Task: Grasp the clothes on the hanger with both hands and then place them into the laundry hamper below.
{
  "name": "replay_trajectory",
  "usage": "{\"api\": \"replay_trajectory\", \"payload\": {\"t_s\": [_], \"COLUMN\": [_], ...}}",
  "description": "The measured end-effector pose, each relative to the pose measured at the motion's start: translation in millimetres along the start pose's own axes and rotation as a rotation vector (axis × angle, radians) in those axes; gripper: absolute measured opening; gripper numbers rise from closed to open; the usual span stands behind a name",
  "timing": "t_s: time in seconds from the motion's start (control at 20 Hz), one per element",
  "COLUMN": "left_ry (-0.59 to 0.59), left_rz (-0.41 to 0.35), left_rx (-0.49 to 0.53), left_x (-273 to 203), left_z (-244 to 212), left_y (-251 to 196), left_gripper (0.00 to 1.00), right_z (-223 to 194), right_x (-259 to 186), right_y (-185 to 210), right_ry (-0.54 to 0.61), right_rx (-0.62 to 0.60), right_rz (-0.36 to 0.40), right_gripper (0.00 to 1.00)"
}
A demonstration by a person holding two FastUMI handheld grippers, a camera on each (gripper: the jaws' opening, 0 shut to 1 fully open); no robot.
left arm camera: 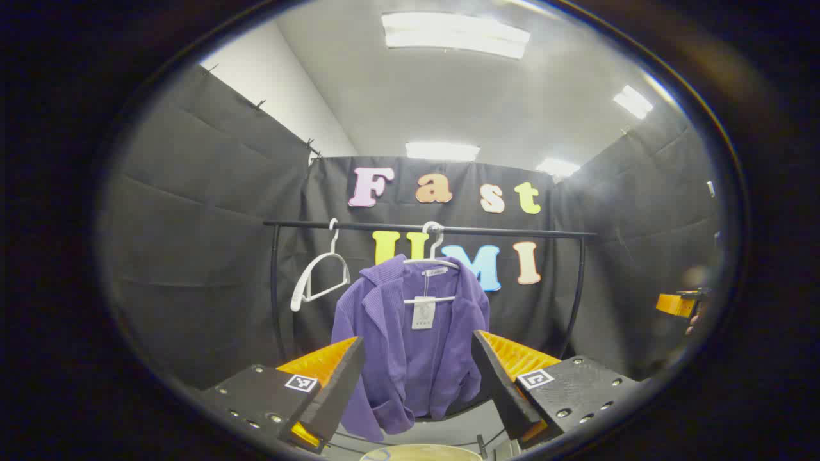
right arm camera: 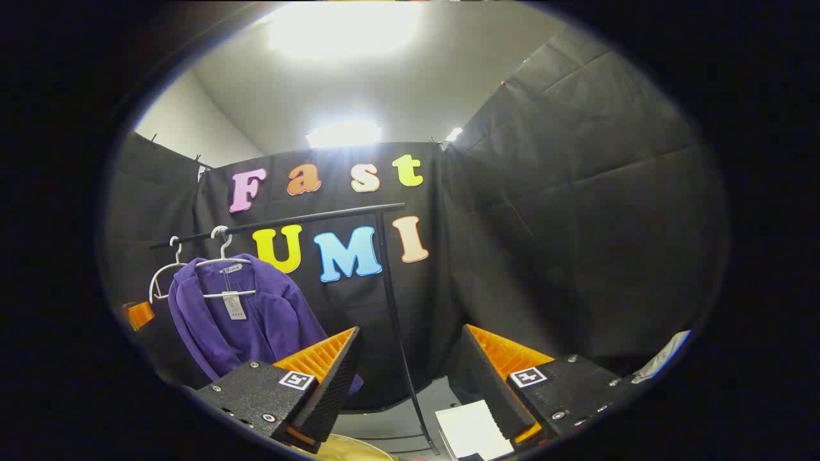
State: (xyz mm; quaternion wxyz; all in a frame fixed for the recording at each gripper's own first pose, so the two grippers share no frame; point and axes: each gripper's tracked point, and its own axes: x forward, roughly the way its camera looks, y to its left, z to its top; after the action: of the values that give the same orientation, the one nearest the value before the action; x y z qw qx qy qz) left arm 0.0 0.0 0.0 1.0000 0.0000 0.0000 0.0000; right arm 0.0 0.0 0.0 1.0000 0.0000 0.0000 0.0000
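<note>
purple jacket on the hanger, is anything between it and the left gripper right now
Nothing visible is. In the left gripper view the open left gripper faces the purple jacket straight on, with bare air between them. The empty white hanger hangs off to the side on the black rail, out of the path.

both views face the rail [left arm camera: 429, 228] from below, apart.

The laundry hamper [left arm camera: 419, 452] is cut off at the bottom edge, only its rim visible.
</note>
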Motion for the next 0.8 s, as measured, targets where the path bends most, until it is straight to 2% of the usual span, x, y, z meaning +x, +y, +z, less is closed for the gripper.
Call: {"api": "replay_trajectory", "payload": {"t_s": [0.2, 0.35, 0.4, 0.45, 0.5, 0.55, 0.65, 0.7, 0.8], "left_ry": [-0.006, 0.016, 0.02, 0.024, 0.027, 0.031, 0.043, 0.053, 0.064], "left_rz": [0.015, 0.022, 0.024, 0.027, 0.027, 0.027, 0.029, 0.033, 0.048], "left_rx": [-0.041, -0.026, -0.022, -0.023, -0.028, -0.035, -0.045, -0.046, -0.044], "left_x": [-4.8, 2.6, 4.1, 4.6, 5.7, 6.8, 8.5, 9.0, 11.9], "left_z": [2.7, -2.7, -2.4, -2.2, -1.7, -2.2, -3.2, -2.9, -3.4], "left_y": [2.2, 4.4, 4.3, 5.2, 4.5, 4.9, 5.3, 5.9, 11.4], "left_gripper": [1.0, 1.0, 0.96, 0.96, 0.96, 1.0, 1.0, 0.96, 1.0], "right_z": [6.5, 21.2, 23.5, 26.7, 29.3, 33.4, 42.6, 46.9, 53.2], "right_x": [-4.7, -3.8, -1.4, 0.5, 3.3, 6.2, 10.5, 12.5, 20.2], "right_y": [4.9, 12.4, 16.7, 21.2, 24.7, 29.1, 40.9, 48.6, 69.1], "right_ry": [-0.01, -0.033, -0.038, -0.039, -0.039, -0.041, -0.054, -0.059, -0.06], "right_rx": [-0.035, -0.036, -0.037, -0.037, -0.037, -0.036, -0.039, -0.044, -0.056], "right_rz": [0.007, 0.026, 0.038, 0.048, 0.06, 0.069, 0.091, 0.108, 0.148], "right_gripper": [0.95, 0.95, 0.95, 0.92, 0.95, 0.92, 0.95, 0.95, 0.95]}}
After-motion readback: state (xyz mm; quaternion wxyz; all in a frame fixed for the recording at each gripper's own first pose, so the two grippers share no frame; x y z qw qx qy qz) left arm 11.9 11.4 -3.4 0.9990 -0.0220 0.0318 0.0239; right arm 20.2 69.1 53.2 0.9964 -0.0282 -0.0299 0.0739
